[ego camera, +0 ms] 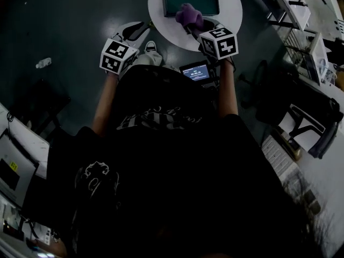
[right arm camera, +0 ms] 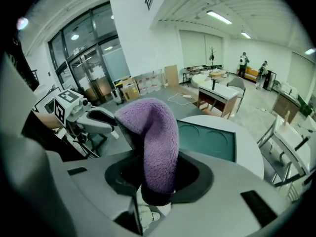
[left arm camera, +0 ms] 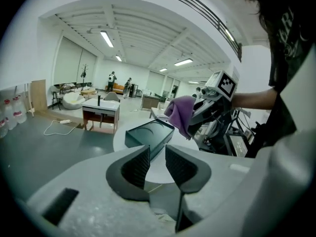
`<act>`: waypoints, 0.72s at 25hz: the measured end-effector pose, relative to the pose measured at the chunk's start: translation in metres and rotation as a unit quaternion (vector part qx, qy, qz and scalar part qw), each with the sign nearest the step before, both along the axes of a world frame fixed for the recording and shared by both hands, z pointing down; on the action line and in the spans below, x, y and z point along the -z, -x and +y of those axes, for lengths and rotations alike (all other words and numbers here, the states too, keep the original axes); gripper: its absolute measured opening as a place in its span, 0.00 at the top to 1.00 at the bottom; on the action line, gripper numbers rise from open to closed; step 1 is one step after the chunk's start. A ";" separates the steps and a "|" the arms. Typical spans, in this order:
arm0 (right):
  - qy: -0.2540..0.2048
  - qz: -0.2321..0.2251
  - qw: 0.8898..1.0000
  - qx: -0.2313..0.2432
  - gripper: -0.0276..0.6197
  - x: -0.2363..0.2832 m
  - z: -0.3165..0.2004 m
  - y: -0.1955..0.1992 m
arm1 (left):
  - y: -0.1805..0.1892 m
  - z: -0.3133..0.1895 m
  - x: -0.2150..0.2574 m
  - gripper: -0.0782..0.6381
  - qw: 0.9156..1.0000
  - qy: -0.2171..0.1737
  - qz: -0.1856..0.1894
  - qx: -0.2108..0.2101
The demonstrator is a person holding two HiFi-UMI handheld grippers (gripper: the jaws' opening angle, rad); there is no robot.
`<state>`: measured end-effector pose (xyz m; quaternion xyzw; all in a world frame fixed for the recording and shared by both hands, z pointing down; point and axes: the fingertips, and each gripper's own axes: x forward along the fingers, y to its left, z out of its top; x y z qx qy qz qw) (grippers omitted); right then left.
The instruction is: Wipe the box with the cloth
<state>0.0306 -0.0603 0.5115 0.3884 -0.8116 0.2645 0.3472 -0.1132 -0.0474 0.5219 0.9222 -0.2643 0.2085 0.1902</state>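
Observation:
A dark green box point(ego camera: 191, 0) lies flat on a round white table point(ego camera: 234, 9). My right gripper point(ego camera: 194, 26) is shut on a purple fleece cloth point(ego camera: 188, 15), which hangs just above the box's near edge. In the right gripper view the cloth point(right arm camera: 158, 142) rises from the jaws and folds over, with the box point(right arm camera: 207, 139) behind it. My left gripper point(ego camera: 137, 30) hovers off the table's left rim. Its jaws stand a narrow gap apart with nothing in them point(left arm camera: 157, 164). From there I see the box point(left arm camera: 148, 138), the cloth point(left arm camera: 180, 113) and the right gripper point(left arm camera: 205, 115).
A small lit screen on a stand point(ego camera: 196, 71) stands just before the table. An office chair point(ego camera: 317, 128) and desks point(ego camera: 317, 52) crowd the right side. A plastic bottle point(ego camera: 43, 63) lies on the dark floor at left. More desks point(ego camera: 16, 155) stand at lower left.

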 end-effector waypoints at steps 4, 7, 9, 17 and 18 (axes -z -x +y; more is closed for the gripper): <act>-0.018 -0.023 0.998 -0.063 0.79 0.015 0.041 -0.032 | -0.051 0.012 0.027 0.75 0.998 -0.029 0.009 -0.058; -0.023 -0.048 0.991 -0.120 0.79 0.021 0.078 -0.060 | -0.090 0.032 0.047 0.75 0.994 -0.047 0.018 -0.097; -0.028 -0.072 0.985 -0.154 0.79 0.026 0.104 -0.074 | -0.109 0.052 0.061 0.75 0.992 -0.052 0.031 -0.108; -0.061 -0.115 0.968 -0.213 0.79 0.030 0.199 -0.083 | -0.146 0.152 0.085 0.75 0.987 -0.043 0.065 -0.138; -0.065 -0.118 0.968 -0.214 0.79 0.032 0.209 -0.081 | -0.147 0.163 0.086 0.75 0.987 -0.042 0.065 -0.140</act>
